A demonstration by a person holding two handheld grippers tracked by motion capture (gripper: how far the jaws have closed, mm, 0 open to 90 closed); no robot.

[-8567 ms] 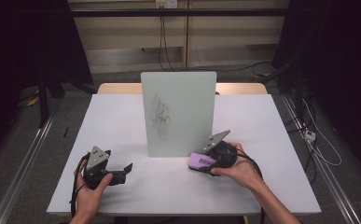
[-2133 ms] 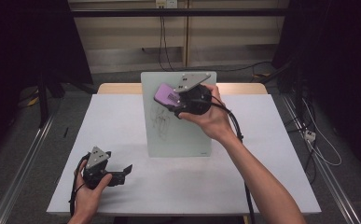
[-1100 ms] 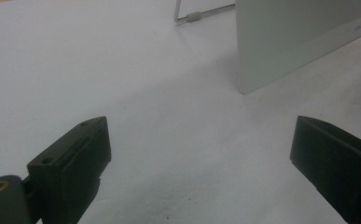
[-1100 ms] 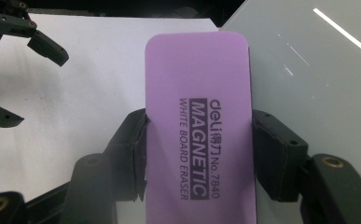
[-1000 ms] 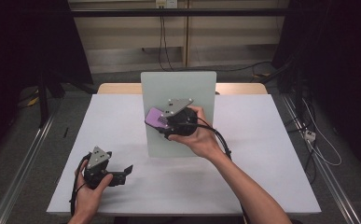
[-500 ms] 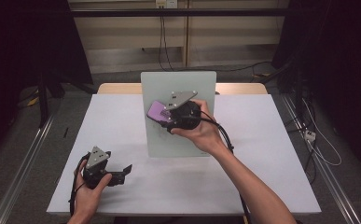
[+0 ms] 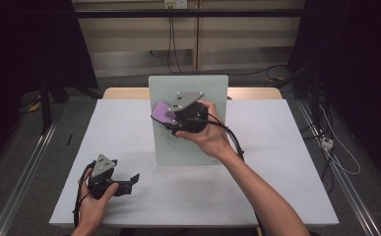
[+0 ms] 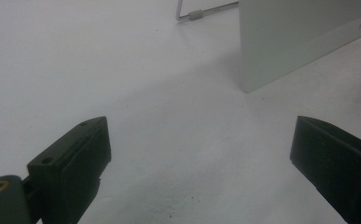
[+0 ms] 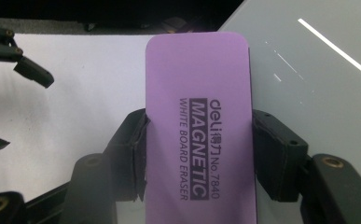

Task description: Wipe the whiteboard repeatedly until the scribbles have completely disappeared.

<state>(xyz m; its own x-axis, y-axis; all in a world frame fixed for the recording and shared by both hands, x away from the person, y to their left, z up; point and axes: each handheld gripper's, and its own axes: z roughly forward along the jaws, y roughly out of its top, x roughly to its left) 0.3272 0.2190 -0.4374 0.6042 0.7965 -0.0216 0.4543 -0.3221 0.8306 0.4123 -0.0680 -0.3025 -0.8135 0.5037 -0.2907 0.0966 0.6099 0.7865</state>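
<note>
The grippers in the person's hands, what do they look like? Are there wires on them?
Both are black tools with two chunky black jaws. The left gripper and right gripper each carry a grey three-cornered plate on top, dotted with small pale studs. A black cable trails from each one. Brass-coloured screw holes sit near the jaw bases. The person's forearms are bare, with no sleeves or gloves.

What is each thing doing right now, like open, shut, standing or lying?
Whiteboard: standing upright on the table, faint scribbles on it.
Purple eraser: gripped, held against the whiteboard.
Right claw: shut on the purple eraser.
Left claw: open, holding nothing, low over the table.
</note>
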